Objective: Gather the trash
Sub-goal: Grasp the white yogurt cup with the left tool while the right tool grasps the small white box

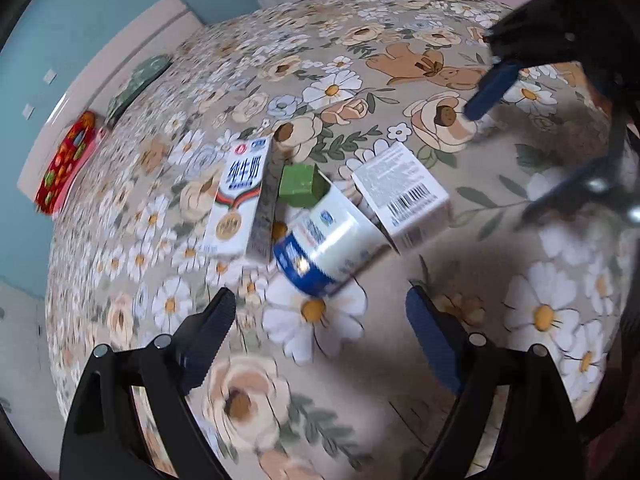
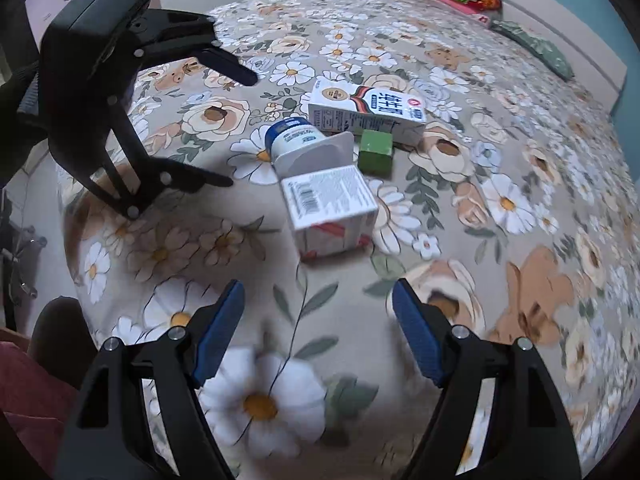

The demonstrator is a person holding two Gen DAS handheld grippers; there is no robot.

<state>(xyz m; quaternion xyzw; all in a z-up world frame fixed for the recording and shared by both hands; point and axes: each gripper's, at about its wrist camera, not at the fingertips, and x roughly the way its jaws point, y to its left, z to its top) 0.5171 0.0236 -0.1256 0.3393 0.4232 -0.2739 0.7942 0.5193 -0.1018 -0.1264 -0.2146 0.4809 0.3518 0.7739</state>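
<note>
Several pieces of trash lie together on a flowered bedspread [image 1: 540, 312]. A white milk carton [image 1: 240, 196] lies flat, a small green box [image 1: 299, 185] sits beside it, a white yogurt cup with a blue band [image 1: 324, 248] lies on its side, and a white barcode box [image 1: 404, 192] stands to the right. All show in the right wrist view too: the carton [image 2: 368, 110], the green box [image 2: 375, 151], the cup [image 2: 304, 146], the barcode box [image 2: 328, 208]. My left gripper [image 1: 320, 312] is open and empty just short of the cup. My right gripper [image 2: 318, 304] is open and empty just short of the barcode box.
A red patterned cushion [image 1: 66, 162] and a green pillow [image 1: 136, 84] lie against the white headboard at the bed's far edge. The right gripper [image 1: 492, 88] shows at the upper right of the left wrist view. The left gripper [image 2: 240, 128] shows at the upper left of the right wrist view.
</note>
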